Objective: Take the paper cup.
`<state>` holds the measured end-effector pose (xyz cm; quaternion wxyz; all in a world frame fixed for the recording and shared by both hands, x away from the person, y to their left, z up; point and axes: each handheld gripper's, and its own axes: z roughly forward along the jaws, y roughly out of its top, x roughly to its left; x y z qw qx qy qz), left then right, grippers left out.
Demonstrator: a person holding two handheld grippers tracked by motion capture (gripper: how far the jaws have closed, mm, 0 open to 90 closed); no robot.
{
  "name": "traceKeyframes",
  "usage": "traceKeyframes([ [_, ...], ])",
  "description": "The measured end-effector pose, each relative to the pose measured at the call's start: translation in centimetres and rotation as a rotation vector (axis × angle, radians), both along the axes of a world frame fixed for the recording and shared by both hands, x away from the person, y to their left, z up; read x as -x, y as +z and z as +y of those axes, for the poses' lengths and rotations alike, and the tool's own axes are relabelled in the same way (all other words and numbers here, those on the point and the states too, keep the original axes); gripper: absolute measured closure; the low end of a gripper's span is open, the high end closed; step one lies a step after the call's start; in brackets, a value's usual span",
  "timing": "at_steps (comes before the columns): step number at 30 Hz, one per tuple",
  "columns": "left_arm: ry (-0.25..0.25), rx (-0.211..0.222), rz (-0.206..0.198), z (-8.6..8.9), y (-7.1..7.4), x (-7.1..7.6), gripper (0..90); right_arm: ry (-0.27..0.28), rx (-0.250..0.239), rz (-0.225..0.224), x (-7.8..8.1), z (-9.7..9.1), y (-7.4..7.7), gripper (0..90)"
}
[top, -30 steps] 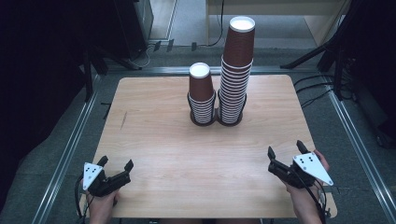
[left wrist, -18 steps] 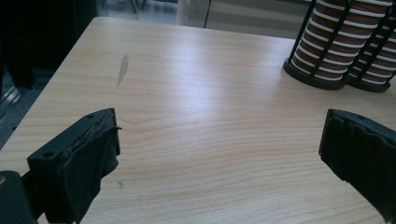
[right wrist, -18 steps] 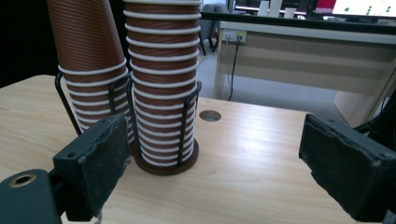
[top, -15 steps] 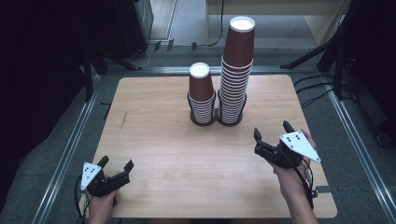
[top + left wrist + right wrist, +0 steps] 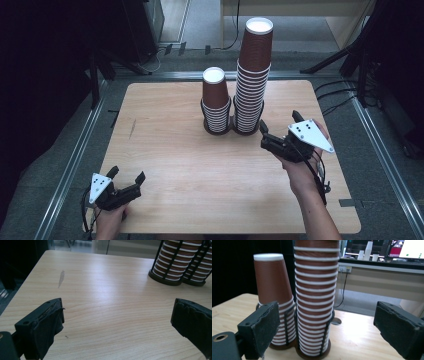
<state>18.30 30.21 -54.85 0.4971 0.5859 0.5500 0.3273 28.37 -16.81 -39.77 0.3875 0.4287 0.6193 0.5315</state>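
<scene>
Wooden table [image 5: 165, 130]; two cup stacks [image 5: 252, 75] in wire holder [image 5: 220, 127].

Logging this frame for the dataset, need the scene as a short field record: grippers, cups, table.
right gripper: open, raised, aimed at the tall cup stack, not touching it
left gripper: open, low at the near left table edge, holding nothing
short cup stack: upside-down brown paper cups, left of the tall one
holder: black wire rack around the base of both stacks
table: light wood, small grey smudge toward the left
</scene>
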Motion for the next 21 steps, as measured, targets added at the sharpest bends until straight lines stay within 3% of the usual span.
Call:
traceKeyframes([
  [8,-0.004,-0.002,-0.003,0.0,0.0,0.0,0.0,0.034,-0.043,-0.013,-1.7,1.0,1.6,6.8],
  [21,-0.028,-0.017,-0.010,-0.1,-0.1,0.1,0.0,0.017,-0.064,-0.022,-3.9,2.6,3.3,6.8],
])
